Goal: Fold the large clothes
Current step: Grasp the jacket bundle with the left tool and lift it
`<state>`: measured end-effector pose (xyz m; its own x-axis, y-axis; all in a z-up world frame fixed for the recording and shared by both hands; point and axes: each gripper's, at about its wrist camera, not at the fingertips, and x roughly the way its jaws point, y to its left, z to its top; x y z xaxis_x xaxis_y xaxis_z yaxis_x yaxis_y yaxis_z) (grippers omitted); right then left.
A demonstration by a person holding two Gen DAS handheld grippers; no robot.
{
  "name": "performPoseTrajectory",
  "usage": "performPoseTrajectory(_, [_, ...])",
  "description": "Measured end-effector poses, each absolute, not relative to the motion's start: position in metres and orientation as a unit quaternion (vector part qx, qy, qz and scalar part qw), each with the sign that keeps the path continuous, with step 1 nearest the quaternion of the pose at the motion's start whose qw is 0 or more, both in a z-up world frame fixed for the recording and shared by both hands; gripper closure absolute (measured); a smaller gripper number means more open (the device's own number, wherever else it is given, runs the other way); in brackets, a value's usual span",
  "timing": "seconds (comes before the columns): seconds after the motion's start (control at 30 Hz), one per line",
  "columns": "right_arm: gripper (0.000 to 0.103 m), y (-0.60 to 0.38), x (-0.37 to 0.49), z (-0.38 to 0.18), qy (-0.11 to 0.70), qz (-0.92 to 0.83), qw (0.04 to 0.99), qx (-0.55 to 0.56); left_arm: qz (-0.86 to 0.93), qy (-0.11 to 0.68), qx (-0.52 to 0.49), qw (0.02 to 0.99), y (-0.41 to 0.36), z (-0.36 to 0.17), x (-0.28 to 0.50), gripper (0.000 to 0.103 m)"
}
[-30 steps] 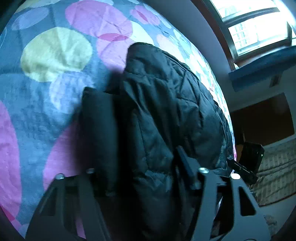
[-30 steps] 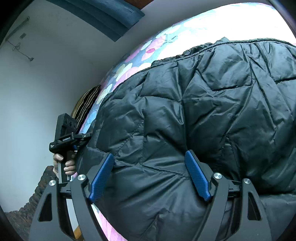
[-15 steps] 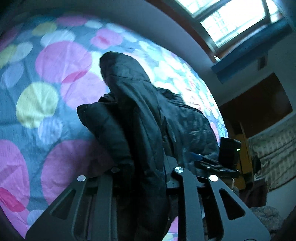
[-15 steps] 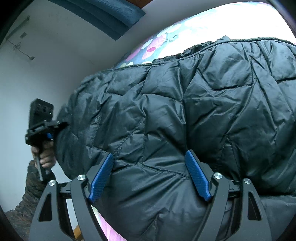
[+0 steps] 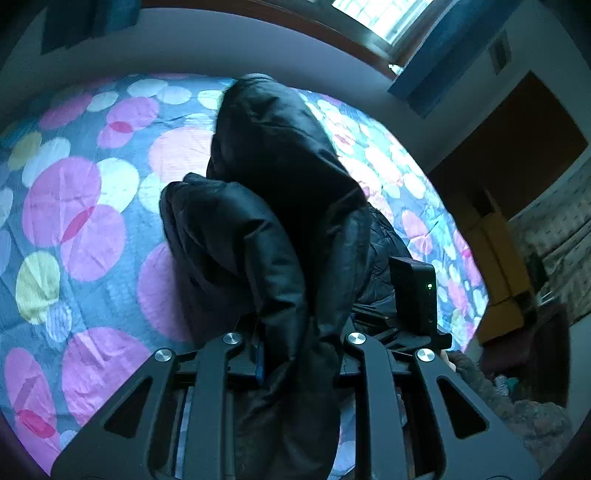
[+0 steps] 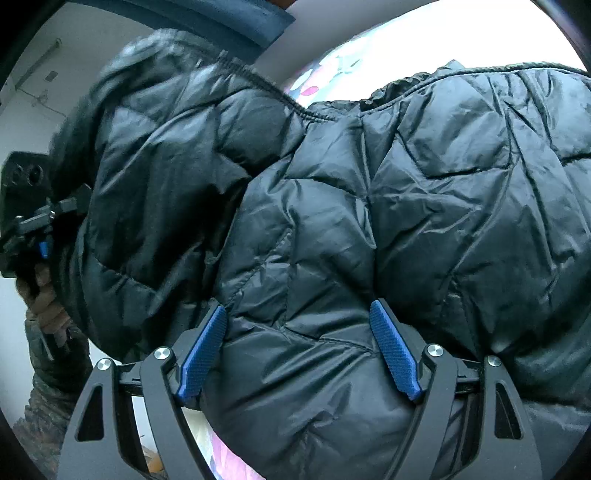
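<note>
Item: black quilted puffer jacket (image 6: 424,206), shiny fabric, stitched in diamond panels, ribbed dark edging along one hem.
Location: on a bed, over a bedspread (image 5: 85,221) printed with pink, yellow and pale circles on grey-blue; one part lies on the bedspread, another part is lifted clear of it.
Left gripper (image 5: 301,354): jaws pinching a thick gathered fold of the jacket; the fabric fills the gap between the two black fingers and hangs down past them toward the camera. The raised portion stands up from the jaws in a tall hump, with a second rounded bulge just beside it on the left of the view.
Right gripper (image 6: 301,347): jaws spread wide, blue ribbed pads (image 6: 395,350) visible on both sides; padded fabric bulges between them and touches both pads. Whether this counts as a firm hold cannot be told.
Relation of grippers: the left gripper (image 6: 33,218) shows at the left edge of the right wrist view, held by a bare hand (image 6: 46,306), with the lifted jacket flap draped just beside it.
Surroundings: pale wall (image 5: 192,48), window (image 5: 384,14) with blue curtain (image 5: 436,55).
</note>
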<state>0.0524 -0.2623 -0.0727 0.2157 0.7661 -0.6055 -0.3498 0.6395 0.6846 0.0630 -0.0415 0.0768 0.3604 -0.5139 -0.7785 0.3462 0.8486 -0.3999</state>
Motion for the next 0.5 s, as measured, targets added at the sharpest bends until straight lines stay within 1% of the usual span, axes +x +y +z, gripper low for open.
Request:
performPoseTrajectory(0.17, [0.024, -0.269, 0.061, -0.071, 0.512, 0.385, 0.735, 0.221, -0.244, 0.515, -0.042, 0.821, -0.087, 0.080, 0.068, 0.083])
performPoseTrajectory(0.3, [0.024, -0.292, 0.065, -0.065, 0.518, 0.386, 0.724, 0.240, -0.233, 0.519, -0.014, 0.822, -0.117, 0.077, 0.070, 0.083])
performPoseTrajectory(0.37, [0.024, -0.310, 0.064, -0.059, 0.513, 0.375, 0.732, 0.246, -0.232, 0.518, -0.008, 0.823, -0.130, 0.076, 0.070, 0.083])
performPoseTrajectory(0.5, [0.024, -0.361, 0.061, -0.037, 0.478, 0.350, 0.754, 0.285, -0.233, 0.512, -0.001, 0.827, -0.157, 0.071, 0.068, 0.083])
